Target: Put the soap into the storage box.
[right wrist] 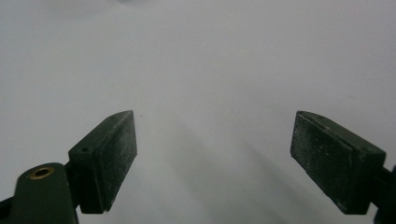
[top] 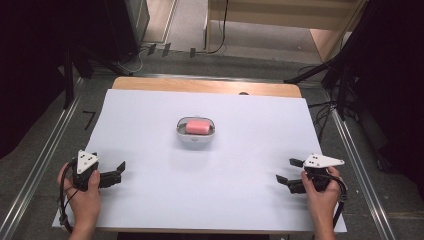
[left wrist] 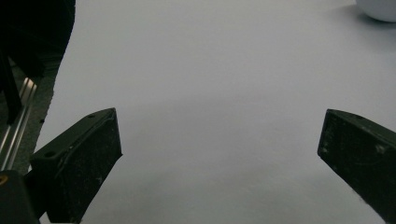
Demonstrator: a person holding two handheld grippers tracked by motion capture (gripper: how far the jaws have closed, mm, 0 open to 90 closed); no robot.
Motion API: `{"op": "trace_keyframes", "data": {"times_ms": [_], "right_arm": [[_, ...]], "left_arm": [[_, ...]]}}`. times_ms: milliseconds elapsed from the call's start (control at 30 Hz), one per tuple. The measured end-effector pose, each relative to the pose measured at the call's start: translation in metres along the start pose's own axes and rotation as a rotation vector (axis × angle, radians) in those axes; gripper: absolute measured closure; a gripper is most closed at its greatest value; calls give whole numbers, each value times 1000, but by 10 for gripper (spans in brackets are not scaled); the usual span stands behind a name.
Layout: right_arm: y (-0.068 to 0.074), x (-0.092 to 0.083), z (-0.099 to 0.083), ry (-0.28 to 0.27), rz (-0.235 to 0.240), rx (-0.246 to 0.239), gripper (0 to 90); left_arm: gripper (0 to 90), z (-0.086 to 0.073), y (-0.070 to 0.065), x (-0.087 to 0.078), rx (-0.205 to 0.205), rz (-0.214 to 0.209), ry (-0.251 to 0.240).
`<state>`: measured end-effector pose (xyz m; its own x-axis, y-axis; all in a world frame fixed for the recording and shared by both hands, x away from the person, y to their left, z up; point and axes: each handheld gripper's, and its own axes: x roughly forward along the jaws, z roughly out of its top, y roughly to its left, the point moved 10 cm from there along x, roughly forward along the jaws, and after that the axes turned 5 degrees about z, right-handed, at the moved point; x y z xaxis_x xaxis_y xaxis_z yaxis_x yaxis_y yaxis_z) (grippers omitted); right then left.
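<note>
Matt white sheet [top: 150, 190] covers the wooden table [top: 200, 86]; glossy white dish [top: 195, 137].

I see even overhead light, white sheet [top: 200, 200] bright, soft shadows beneath it, dark room edges, gripper views hazy.

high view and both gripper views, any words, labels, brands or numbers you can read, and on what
No readable text anywhere.
white dish and pink block in it: no label or print to be seen.
Black tape mark on the floor left of the table: shaped like a "7", likely just a marker, not print.
left gripper and right gripper: no brand visible; the grey plates show only small dark dots.
</note>
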<state>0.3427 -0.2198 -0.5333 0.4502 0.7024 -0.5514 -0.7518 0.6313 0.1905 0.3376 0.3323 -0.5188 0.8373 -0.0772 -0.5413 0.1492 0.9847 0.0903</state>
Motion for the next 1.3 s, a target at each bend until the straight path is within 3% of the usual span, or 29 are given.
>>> {"op": "trace_keyframes", "data": {"times_ms": [233, 800, 1033, 1300], "right_arm": [[-4, -17, -23, -19, -31, 40, 154], [-9, -62, -42, -125, -102, 84, 154], [-9, -59, -46, -108, -106, 84, 154], [-9, -64, -44, -159, -101, 87, 154]], "left_arm": [[1, 0, 0, 0, 3, 2, 2], [1, -1, 0, 0, 9, 6, 6], [1, -1, 0, 1, 4, 4, 11], [0, 0, 0, 1, -2, 4, 6]]}}
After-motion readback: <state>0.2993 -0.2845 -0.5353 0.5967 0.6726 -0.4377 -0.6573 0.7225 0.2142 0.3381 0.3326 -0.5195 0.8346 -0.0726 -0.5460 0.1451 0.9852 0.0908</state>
